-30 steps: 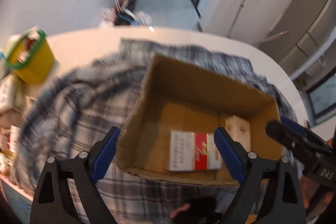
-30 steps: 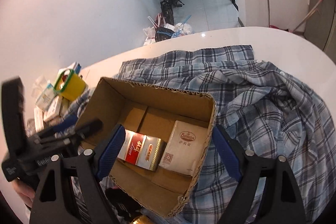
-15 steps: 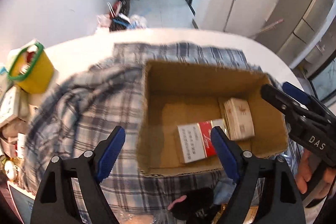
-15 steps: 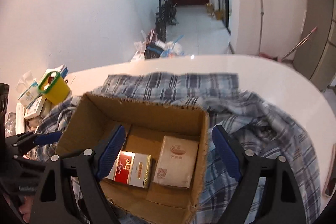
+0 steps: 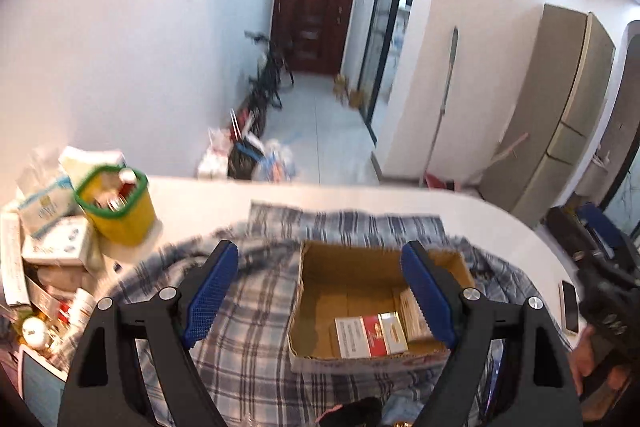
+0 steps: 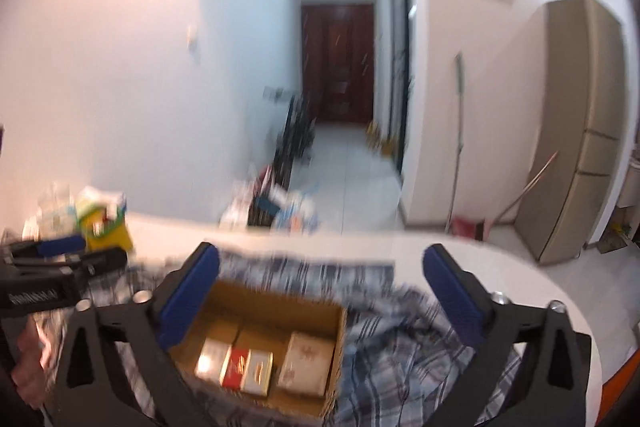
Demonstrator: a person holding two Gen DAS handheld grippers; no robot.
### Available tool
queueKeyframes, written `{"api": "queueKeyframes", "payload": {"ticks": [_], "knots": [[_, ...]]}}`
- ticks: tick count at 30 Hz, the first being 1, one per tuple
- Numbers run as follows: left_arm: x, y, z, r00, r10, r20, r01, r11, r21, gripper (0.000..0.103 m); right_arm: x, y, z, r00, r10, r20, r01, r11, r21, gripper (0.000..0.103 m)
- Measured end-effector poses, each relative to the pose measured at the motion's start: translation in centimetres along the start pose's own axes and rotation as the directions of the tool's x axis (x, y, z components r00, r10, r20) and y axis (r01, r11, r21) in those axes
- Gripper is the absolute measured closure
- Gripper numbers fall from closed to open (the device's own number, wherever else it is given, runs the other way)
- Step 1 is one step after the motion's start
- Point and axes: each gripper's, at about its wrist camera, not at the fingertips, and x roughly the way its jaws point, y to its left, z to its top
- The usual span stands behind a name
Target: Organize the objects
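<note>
Above cardboard box [image 5: 360,291] both claws, left claw [image 5: 320,291] and right claw [image 6: 320,295], stood open, empty, right just widened; loose plaid shirt [image 5: 248,327] underneath could snag, tip box

A brown cardboard box [image 5: 352,267] sits on blue-and-white plaid cloth [image 5: 248,311], near a green-rimmed yellow tub [image 5: 120,215].

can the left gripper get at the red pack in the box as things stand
Probably yes: the left gripper is open and empty, the box has no lid, and the red pack lies uncovered.
</note>
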Motion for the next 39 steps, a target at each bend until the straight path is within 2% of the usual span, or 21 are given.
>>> {"api": "queueKeyframes", "payload": {"ticks": [2,4,5,6,7,9,11,15,19,22,24,26,27,29,32,33,35,37,39], "knots": [[-1.9,-0.2,0.1,0.997,0.021,0.076,-0.022,1.000,0.016,0.017,-1.6,-0.3,0.6,0.999,0.009,0.049,-0.010,1.000,0.024,0.000],[-4.3,-0.9,0.1,0.982,0.046,0.183,-0.055,0.997,0.048,0.009,-3.2,-0.7,1.3,0.995,0.038,0.090,-0.042,0.998,0.045,0.000],[-5.6,-1.3,0.0,0.967,0.056,0.248,-0.074,0.995,0.067,0.000,-3.9,-0.9,1.6,0.993,0.053,0.106,-0.058,0.997,0.051,0.000],[-6.4,-1.5,-0.1,0.953,0.062,0.295,-0.088,0.993,0.077,0.000,-4.5,-1.1,1.8,0.990,0.068,0.123,-0.076,0.996,0.057,0.000],[-7.7,-1.8,-0.3,0.930,0.077,0.361,-0.116,0.989,0.087,0.000,-5.2,-1.2,2.0,0.986,0.086,0.140,-0.095,0.994,0.061,0.000],[-9.2,-2.2,-0.6,0.901,0.095,0.423,-0.146,0.985,0.090,0.000,-6.6,-1.2,2.3,0.976,0.128,0.177,-0.140,0.989,0.052,0.000],[-11.0,-2.3,-0.9,0.868,0.090,0.488,-0.146,0.986,0.078,0.000,-8.0,-1.1,2.6,0.954,0.182,0.237,-0.195,0.980,0.031,0.000],[-14.0,-1.8,-1.6,0.803,0.041,0.594,-0.085,0.995,0.047,0.000,-10.3,-0.8,2.6,0.905,0.228,0.359,-0.238,0.971,-0.019,0.000],[-16.2,-1.1,-1.8,0.771,0.049,0.635,-0.081,0.996,0.022,0.000,-11.8,-0.3,2.6,0.885,0.235,0.402,-0.235,0.971,-0.050,0.000],[-18.0,-0.9,-2.2,0.736,0.059,0.674,-0.079,0.997,-0.001,0.000,-12.6,0.4,2.6,0.859,0.312,0.405,-0.291,0.950,-0.115,0.000],[-19.0,-1.1,-2.7,0.722,0.058,0.689,-0.082,0.997,0.002,0.000,-13.2,1.3,2.4,0.852,0.330,0.405,-0.280,0.943,-0.180,0.000],[-19.8,-1.2,-3.1,0.713,0.060,0.699,-0.087,0.996,0.003,0.000,-13.7,2.1,2.1,0.859,0.267,0.436,-0.191,0.959,-0.210,0.000],[-20.0,-1.3,-3.2,0.714,0.053,0.698,-0.085,0.996,0.012,0.000,-14.2,2.4,1.9,0.854,0.234,0.465,-0.147,0.965,-0.216,0.000],[-20.6,-1.3,-3.4,0.715,0.040,0.698,-0.080,0.996,0.025,0.000,-15.4,2.8,1.4,0.831,0.169,0.530,-0.073,0.978,-0.197,0.000],[-21.9,-1.4,-4.0,0.705,0.063,0.707,-0.087,0.996,-0.002,0.000,-16.4,3.5,0.9,0.798,0.085,0.597,0.009,0.988,-0.153,0.000],[-22.1,-1.6,-4.1,0.708,0.075,0.703,-0.097,0.995,-0.009,0.000,-16.6,3.6,0.8,0.800,0.065,0.596,0.035,0.987,-0.155,0.000],[-22.9,-2.0,-4.2,0.719,0.061,0.692,-0.103,0.995,0.019,0.000,-17.1,3.9,0.8,0.827,0.035,0.560,0.074,0.983,-0.170,0.000],[-24.3,-2.6,-4.8,0.719,0.044,0.694,-0.119,0.991,0.061,0.000,-17.6,3.5,0.8,0.868,0.048,0.495,0.061,0.978,-0.200,0.000],[-25.8,-2.9,-5.5,0.708,0.056,0.704,-0.154,0.985,0.077,0.000,-18.6,3.0,0.7,0.899,0.068,0.432,0.041,0.970,-0.239,0.000]]}}
